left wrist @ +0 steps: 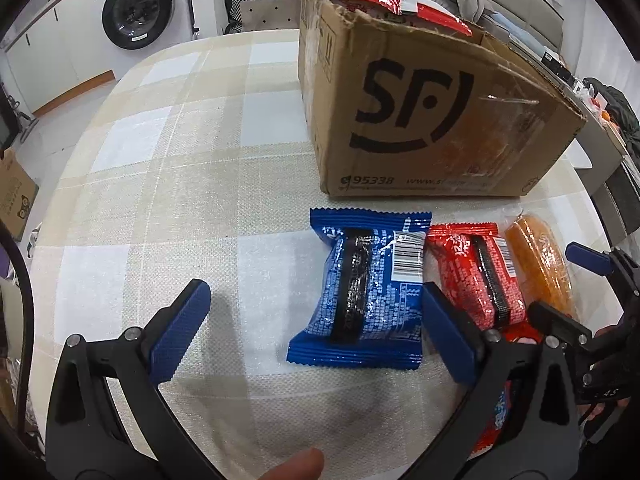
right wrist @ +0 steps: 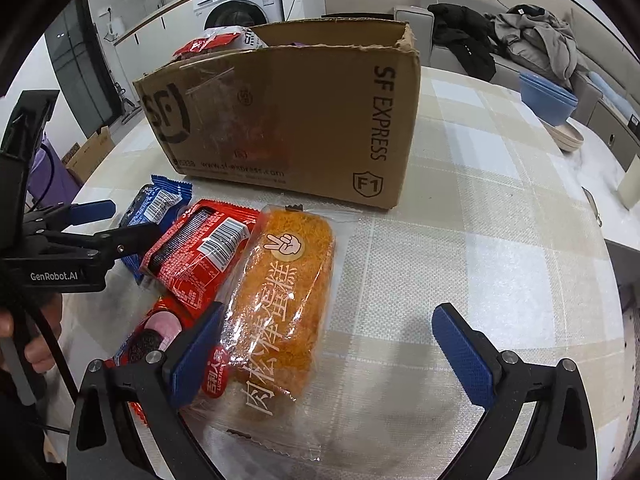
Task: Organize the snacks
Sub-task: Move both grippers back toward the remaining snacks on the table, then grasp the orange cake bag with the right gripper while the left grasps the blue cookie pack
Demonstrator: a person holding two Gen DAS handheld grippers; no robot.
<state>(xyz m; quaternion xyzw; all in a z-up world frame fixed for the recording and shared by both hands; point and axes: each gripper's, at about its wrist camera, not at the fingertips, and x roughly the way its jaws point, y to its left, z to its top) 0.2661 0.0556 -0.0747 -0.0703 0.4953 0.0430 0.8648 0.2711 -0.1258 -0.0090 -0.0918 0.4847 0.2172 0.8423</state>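
A blue snack packet (left wrist: 366,288) (right wrist: 154,206) lies on the checked tablecloth, with a red packet (left wrist: 478,276) (right wrist: 200,246) to its right and an orange floss cake in clear wrap (left wrist: 540,268) (right wrist: 280,300) beyond that. A red cookie pack (right wrist: 146,340) lies nearer, partly under the others. Behind them stands an open SF cardboard box (left wrist: 420,120) (right wrist: 288,120) with red packets showing at its top. My left gripper (left wrist: 312,332) is open, low over the table, the blue packet lying between its fingers. My right gripper (right wrist: 332,356) is open over the cake's near end.
The round table (left wrist: 160,160) has bare cloth to the left and at the right (right wrist: 480,200). Blue bowls (right wrist: 548,98) sit at the far right edge. A washing machine (left wrist: 138,12), a sofa with clothes (right wrist: 520,36) and a floor carton (left wrist: 12,196) surround the table.
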